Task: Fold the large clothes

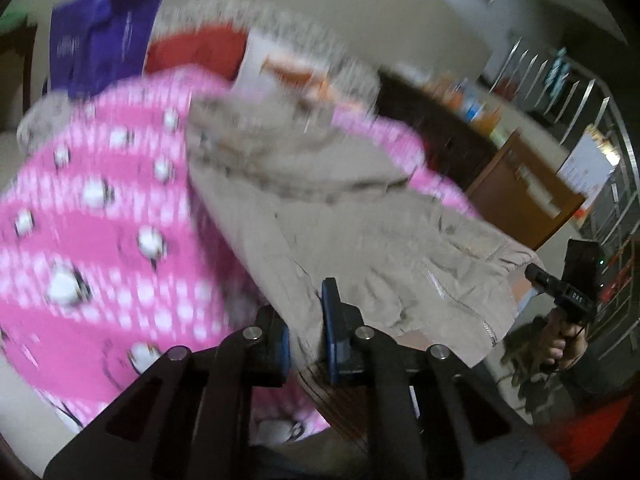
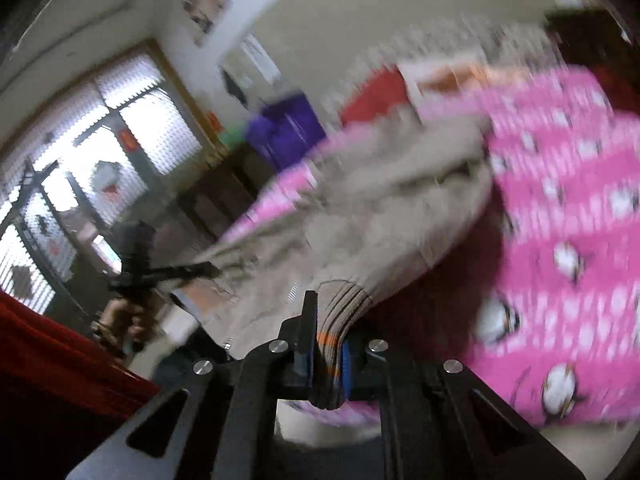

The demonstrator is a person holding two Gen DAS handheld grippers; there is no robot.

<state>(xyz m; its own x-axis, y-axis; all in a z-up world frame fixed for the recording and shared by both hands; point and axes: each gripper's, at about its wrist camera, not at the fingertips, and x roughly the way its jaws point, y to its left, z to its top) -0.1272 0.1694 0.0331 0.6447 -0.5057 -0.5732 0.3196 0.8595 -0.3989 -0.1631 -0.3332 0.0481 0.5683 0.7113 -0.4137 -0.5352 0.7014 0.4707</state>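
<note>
We have the left gripper (image 1: 306, 332) clamped on the edge of the beige jacket (image 1: 352, 216): its blue-padded fingers (image 1: 330, 320) stand close together with a fold of the cloth pinched between them. From there the jacket spreads ahead of the fingers and off to their right, where a zip line and gathered hem show. It lies over the pink blanket (image 1: 100, 208), which fills the space to the left of our fingers and carries a pattern of white spots and small penguin figures.

Our right gripper (image 2: 325, 354) is closed on the jacket's ribbed cuff (image 2: 340, 312), a striped knit band with an orange line, squeezed between the two pads. Ahead of those fingers the jacket (image 2: 360, 200) stretches up and to the left, while the pink blanket (image 2: 560, 208) covers everything to their right.

Each camera catches the other tool. In the left wrist view the right gripper (image 1: 538, 276) sits far to the right of our fingers, touching the jacket's hem, with a hand (image 1: 560, 344) on its grip. In the right wrist view the left gripper (image 2: 200, 270) sits to the left, at the jacket's edge, also in a hand (image 2: 124, 320).

Beyond the blanket, past the fingertips, lie a purple bag (image 1: 104, 36) and something red (image 1: 200, 50). Both views are blurred, so finer detail is lost.
</note>
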